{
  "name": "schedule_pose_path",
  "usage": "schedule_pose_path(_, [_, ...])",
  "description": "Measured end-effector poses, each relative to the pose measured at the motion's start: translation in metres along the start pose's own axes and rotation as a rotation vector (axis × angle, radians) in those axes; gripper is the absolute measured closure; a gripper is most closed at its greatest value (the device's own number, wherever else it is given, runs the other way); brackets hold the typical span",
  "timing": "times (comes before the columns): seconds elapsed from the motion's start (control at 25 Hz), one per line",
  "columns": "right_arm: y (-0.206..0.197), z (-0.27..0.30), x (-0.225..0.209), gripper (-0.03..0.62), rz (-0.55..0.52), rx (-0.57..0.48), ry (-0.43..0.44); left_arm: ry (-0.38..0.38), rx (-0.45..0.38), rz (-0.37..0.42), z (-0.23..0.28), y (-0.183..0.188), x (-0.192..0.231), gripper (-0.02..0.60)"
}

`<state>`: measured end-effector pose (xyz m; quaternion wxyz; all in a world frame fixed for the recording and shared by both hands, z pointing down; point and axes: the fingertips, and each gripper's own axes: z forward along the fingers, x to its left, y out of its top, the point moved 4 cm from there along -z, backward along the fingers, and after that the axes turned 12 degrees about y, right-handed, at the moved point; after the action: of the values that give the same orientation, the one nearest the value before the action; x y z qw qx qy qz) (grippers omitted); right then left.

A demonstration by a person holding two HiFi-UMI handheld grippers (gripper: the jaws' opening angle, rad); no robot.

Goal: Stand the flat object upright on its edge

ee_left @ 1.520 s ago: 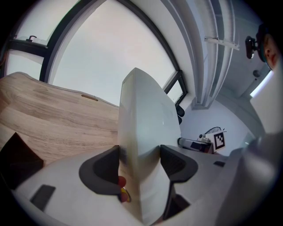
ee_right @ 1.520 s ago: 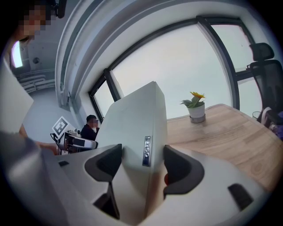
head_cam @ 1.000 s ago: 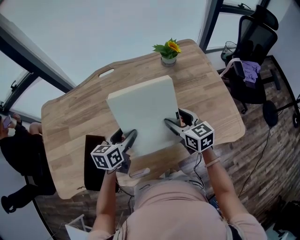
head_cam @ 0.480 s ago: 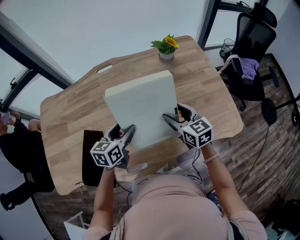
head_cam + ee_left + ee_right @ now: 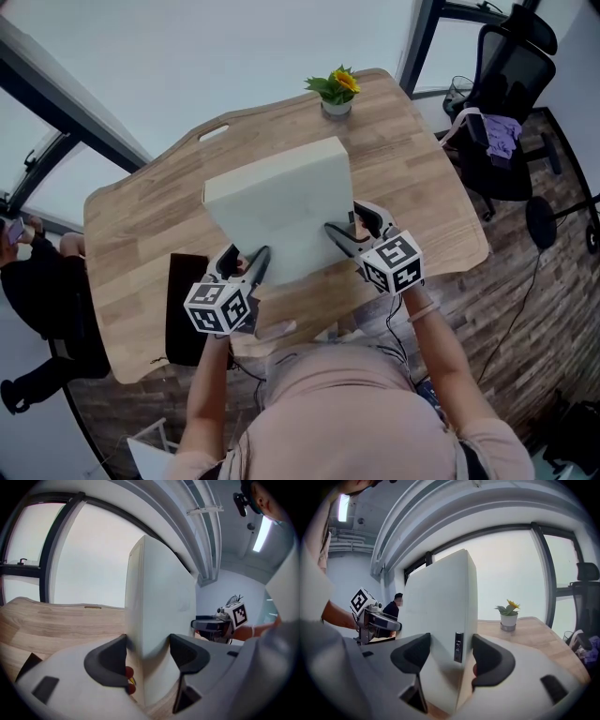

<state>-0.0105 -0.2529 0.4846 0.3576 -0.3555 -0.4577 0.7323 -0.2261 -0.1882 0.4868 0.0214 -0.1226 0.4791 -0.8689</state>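
Observation:
A thick white slab (image 5: 281, 211) is tilted up off the wooden table (image 5: 141, 225), its near edge low and its far edge raised. My left gripper (image 5: 248, 261) is shut on its lower left edge, and in the left gripper view the slab (image 5: 159, 602) fills the gap between the jaws of that gripper (image 5: 147, 644). My right gripper (image 5: 342, 232) grips the lower right edge; its jaws are closing, with pads against both faces. The right gripper view shows the slab (image 5: 440, 602) standing nearly upright in that gripper (image 5: 451, 651), a small dark label on its edge.
A potted yellow flower (image 5: 335, 94) stands at the table's far edge, behind the slab. A dark flat item (image 5: 183, 319) lies at the table's near left edge. A black office chair (image 5: 506, 94) stands to the right, and a seated person (image 5: 37, 300) is at the left.
The slab's far edge has risen, so it stands steeper than one second ago. Both grippers keep their hold and have shifted slightly left with it.

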Motion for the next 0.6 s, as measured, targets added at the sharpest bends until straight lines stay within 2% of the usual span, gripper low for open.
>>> schedule_pose_path(0.6, [0.0040,-0.0011,0.0039,0.316,-0.056,-0.012,-0.030,0.061,-0.055,0.066,-0.0043,0.0033,-0.0021,0.310])
